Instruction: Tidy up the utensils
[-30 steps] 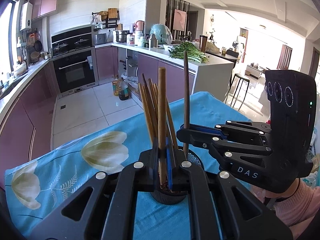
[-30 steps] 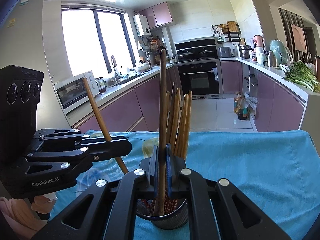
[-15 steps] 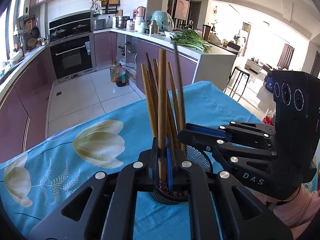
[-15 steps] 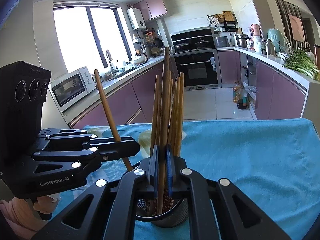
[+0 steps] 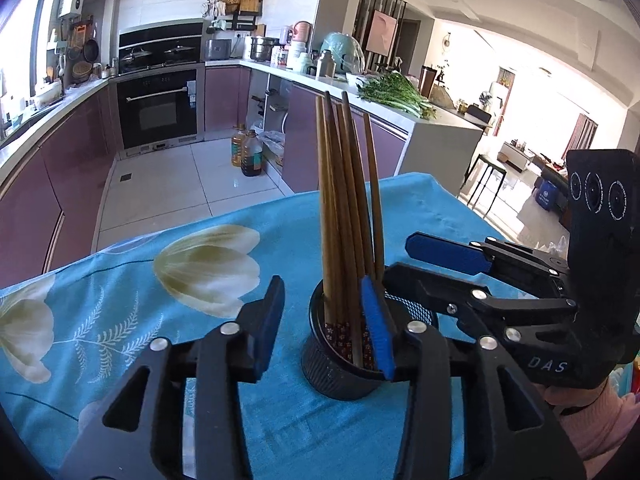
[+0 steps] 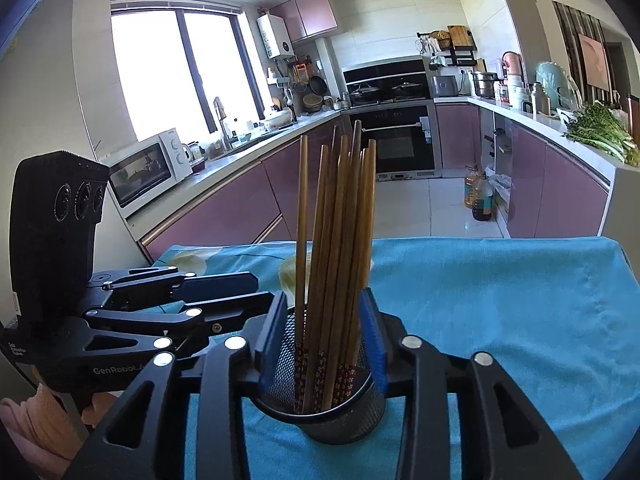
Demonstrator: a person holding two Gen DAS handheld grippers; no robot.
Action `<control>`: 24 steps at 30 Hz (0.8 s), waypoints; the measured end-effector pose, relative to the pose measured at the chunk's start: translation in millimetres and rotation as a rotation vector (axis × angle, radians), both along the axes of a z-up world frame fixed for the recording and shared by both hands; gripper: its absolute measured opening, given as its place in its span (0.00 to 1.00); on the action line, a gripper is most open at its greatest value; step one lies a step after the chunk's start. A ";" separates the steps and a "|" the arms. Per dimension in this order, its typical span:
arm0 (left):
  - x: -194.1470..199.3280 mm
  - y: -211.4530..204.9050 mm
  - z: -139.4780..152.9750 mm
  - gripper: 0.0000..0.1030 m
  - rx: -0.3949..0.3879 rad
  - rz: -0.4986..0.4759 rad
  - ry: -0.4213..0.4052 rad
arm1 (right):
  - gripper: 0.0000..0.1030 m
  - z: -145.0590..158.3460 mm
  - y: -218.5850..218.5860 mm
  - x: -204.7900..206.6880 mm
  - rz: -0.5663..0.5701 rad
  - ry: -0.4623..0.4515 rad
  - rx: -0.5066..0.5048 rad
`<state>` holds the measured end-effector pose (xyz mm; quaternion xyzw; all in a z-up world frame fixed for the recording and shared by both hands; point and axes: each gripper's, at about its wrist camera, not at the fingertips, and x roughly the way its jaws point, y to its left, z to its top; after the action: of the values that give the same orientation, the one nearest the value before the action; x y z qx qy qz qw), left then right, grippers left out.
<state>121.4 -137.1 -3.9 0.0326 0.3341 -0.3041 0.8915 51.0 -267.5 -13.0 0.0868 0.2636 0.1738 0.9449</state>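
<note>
left wrist view is showing the chopsticks (image 5: 344, 216) all standing together in the black mesh holder (image 5: 340, 364) on the blue floral tablecloth (image 5: 160, 280), so the sorting is looking nearly finished, with no loose utensil lying in sight. left gripper (image 5: 326, 324) has just been opening and its jaws are standing apart, gripping nothing, one blue pad just beside the bundle. right gripper (image 6: 326, 338) has just been opening too, its jaws straddling the holder's rim with the sticks rising loose between them.
</note>
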 end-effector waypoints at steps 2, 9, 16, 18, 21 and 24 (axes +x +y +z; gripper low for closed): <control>-5.9 8.5 1.4 0.45 -0.004 0.029 -0.028 | 0.54 1.5 4.2 -6.2 0.000 -0.017 -0.015; -37.1 47.9 7.0 0.87 0.000 0.204 -0.172 | 0.79 1.3 18.7 -25.3 -0.015 -0.076 -0.062; -72.4 90.0 7.5 0.95 0.000 0.352 -0.288 | 0.94 -0.9 33.0 -38.9 -0.048 -0.131 -0.108; -81.6 97.1 5.5 0.95 0.010 0.392 -0.314 | 0.94 -1.3 36.2 -44.3 -0.062 -0.144 -0.105; -93.2 106.6 4.9 0.95 0.010 0.426 -0.333 | 0.94 -1.6 39.5 -52.9 -0.084 -0.174 -0.104; -108.3 111.8 5.8 0.95 0.004 0.453 -0.355 | 0.94 -2.2 42.2 -60.1 -0.102 -0.197 -0.113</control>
<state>13.1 -25.3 1.8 0.0119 0.1722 -0.0859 0.9812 -9.1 -225.2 -15.2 0.0295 0.1739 0.1180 0.9772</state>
